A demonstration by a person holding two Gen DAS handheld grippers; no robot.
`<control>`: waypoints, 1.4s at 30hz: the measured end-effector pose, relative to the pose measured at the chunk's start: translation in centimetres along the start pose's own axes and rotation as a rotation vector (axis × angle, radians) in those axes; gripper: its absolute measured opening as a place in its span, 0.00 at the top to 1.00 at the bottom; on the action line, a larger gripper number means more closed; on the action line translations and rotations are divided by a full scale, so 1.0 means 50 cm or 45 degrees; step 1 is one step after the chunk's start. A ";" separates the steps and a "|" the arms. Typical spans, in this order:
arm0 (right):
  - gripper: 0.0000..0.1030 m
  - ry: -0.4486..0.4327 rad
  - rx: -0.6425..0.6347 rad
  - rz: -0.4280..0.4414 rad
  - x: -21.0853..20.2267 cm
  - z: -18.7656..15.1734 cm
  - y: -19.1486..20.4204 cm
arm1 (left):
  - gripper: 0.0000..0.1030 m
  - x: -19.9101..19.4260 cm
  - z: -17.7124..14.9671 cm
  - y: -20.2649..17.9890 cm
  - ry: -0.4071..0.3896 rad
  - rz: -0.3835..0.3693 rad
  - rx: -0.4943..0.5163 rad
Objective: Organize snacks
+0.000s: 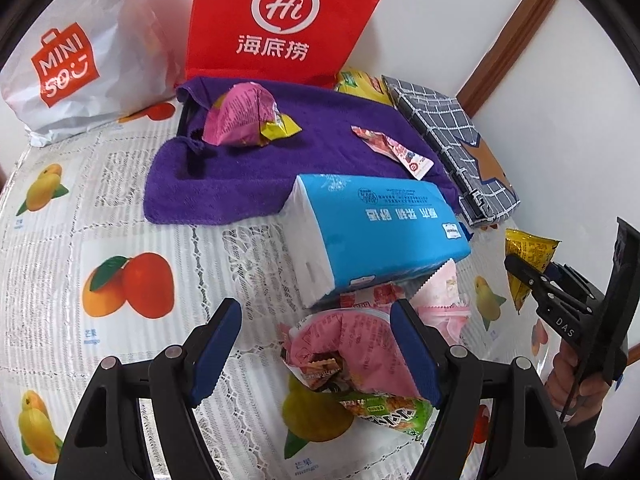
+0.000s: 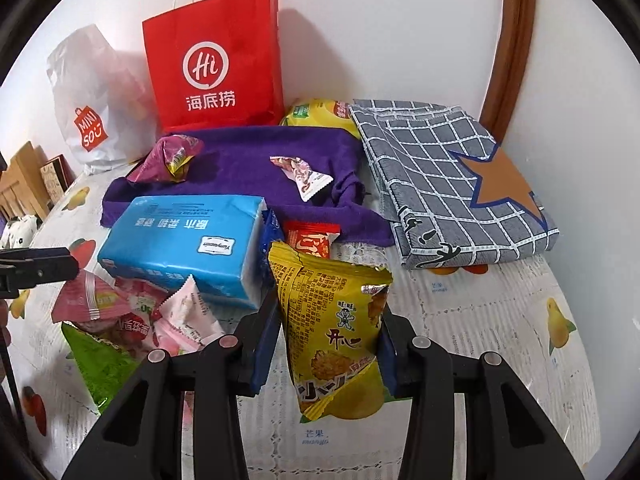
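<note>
My right gripper [image 2: 324, 340] is shut on a yellow snack packet [image 2: 336, 332] and holds it above the table; the packet also shows in the left wrist view [image 1: 526, 258]. My left gripper [image 1: 316, 344] is open, its fingers either side of a pile of pink and green snack packets [image 1: 344, 356] just in front of a blue tissue pack [image 1: 380, 232]. The same pile shows at the left of the right wrist view [image 2: 132, 320]. A crumpled pink packet [image 1: 240, 116] and a small red-white packet [image 1: 394, 152] lie on a purple towel [image 1: 240, 184].
A red paper bag [image 1: 288, 20] and a white Miniso bag [image 1: 68, 60] stand against the back wall. A folded grey checked cloth [image 2: 452, 176] lies at the right, with a yellow packet [image 2: 320, 114] behind it. A red packet [image 2: 312, 240] lies by the tissue pack.
</note>
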State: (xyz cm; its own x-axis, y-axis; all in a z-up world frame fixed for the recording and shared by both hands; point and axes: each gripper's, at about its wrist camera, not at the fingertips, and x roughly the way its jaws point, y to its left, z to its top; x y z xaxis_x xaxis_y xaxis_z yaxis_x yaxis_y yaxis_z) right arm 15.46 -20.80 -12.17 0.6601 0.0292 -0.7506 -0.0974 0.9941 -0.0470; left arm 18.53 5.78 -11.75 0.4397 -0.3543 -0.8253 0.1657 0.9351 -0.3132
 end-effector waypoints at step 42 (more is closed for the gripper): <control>0.58 0.002 0.031 0.045 0.004 -0.013 0.001 | 0.41 0.010 -0.022 -0.001 0.033 -0.105 0.023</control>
State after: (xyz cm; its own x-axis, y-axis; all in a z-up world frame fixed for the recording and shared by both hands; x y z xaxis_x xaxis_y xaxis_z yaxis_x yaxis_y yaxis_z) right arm 15.11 -20.82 -12.75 0.6552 0.0640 -0.7527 -0.1023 0.9947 -0.0045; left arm 17.79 5.57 -12.65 0.4011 -0.4299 -0.8089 0.2163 0.9025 -0.3724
